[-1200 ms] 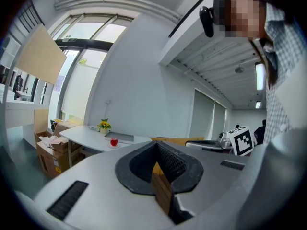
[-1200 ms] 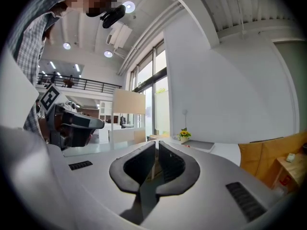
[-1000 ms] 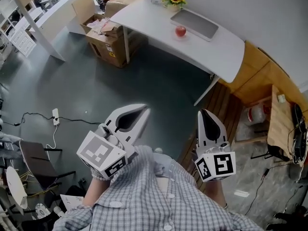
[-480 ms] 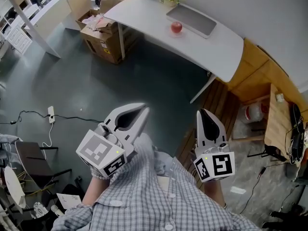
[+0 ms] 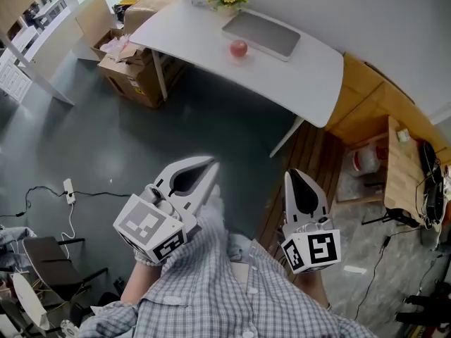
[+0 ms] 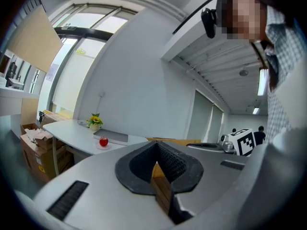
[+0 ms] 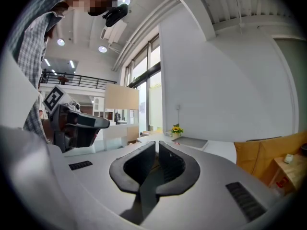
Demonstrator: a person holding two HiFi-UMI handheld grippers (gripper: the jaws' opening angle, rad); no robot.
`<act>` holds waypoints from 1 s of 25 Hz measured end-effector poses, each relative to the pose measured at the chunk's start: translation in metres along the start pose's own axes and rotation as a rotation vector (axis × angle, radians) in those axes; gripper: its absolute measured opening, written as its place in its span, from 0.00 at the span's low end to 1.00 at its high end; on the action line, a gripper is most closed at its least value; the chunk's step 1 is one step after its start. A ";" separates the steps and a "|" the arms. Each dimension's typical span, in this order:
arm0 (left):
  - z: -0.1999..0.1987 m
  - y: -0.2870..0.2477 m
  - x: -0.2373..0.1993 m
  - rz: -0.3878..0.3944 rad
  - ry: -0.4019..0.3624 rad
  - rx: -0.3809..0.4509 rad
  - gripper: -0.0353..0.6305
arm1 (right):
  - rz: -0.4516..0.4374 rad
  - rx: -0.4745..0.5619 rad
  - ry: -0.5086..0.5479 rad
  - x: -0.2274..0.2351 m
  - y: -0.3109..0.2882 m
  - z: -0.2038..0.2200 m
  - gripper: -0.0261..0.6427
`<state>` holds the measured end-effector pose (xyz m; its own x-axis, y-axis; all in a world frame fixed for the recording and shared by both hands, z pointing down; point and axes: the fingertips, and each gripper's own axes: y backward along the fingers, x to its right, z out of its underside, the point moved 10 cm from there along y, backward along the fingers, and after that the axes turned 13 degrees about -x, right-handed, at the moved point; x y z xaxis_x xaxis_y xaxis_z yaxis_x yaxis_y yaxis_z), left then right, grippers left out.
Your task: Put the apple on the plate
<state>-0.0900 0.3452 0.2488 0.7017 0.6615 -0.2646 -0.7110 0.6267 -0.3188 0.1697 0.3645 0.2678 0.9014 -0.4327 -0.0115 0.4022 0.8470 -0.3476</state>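
Left gripper (image 5: 210, 163) and right gripper (image 5: 292, 173) are both closed, empty; the apple (image 5: 238, 48) sits at twelve o'clock on the desk (image 5: 197, 34), well apart. Firm, smooth, probably light: grasp across its middle.

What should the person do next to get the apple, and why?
Probably step closer to the white table. The apple sits on it, far across the floor from the left gripper and right gripper, which are both shut and empty.
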 end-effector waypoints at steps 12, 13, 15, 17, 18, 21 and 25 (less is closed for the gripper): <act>-0.053 -0.079 -0.082 0.093 -0.012 -0.027 0.07 | 0.064 -0.012 -0.015 0.034 -0.088 -0.038 0.09; -0.057 -0.085 -0.090 0.095 -0.012 -0.028 0.07 | 0.070 -0.013 -0.019 0.037 -0.096 -0.040 0.09; -0.066 -0.094 -0.105 0.099 -0.014 -0.029 0.07 | 0.075 -0.014 -0.027 0.042 -0.113 -0.047 0.09; -0.075 -0.102 -0.120 0.098 -0.020 -0.028 0.07 | 0.074 -0.009 -0.023 0.046 -0.130 -0.055 0.09; -0.079 -0.106 -0.128 0.096 -0.022 -0.025 0.07 | 0.072 -0.005 -0.019 0.047 -0.139 -0.059 0.09; -0.088 -0.114 -0.150 0.093 -0.017 -0.015 0.07 | 0.065 0.005 -0.011 0.049 -0.163 -0.069 0.09; -0.099 -0.124 -0.176 0.096 -0.016 -0.014 0.07 | 0.067 0.003 -0.008 0.050 -0.190 -0.079 0.09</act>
<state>-0.1206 0.1104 0.2444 0.6292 0.7250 -0.2803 -0.7745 0.5542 -0.3051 0.1259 0.1576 0.2590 0.9278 -0.3722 -0.0271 0.3411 0.8751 -0.3432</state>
